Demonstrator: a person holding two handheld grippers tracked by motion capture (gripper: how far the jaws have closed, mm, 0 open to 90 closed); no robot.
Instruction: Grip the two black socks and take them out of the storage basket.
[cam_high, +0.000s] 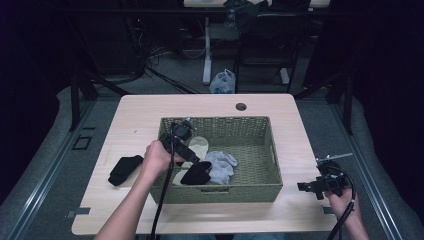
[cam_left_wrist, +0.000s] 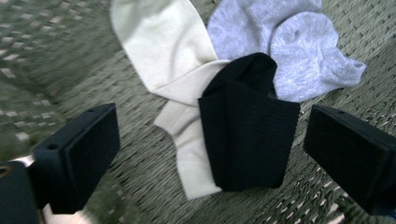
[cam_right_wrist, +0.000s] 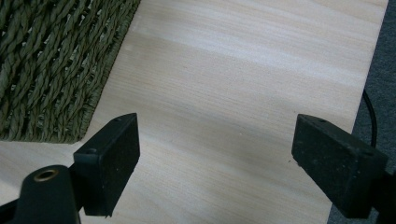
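The black sock (cam_left_wrist: 250, 135) lies in the basket (cam_high: 272, 170), straight ahead of the left hand-held gripper (cam_left_wrist: 210, 149) and between its spread, empty jaws; its long axis runs away from the camera, over a cream sock (cam_left_wrist: 163, 51); the right hand-held gripper (cam_right_wrist: 215, 158), also released, hovers over the table (cam_right_wrist: 243, 70), well apart.

Olive woven basket (cam_high: 252, 187), black sock (cam_left_wrist: 245, 140), cream sock (cam_left_wrist: 161, 46), grey sock (cam_left_wrist: 299, 51), pale wood table (cam_high: 150, 107)
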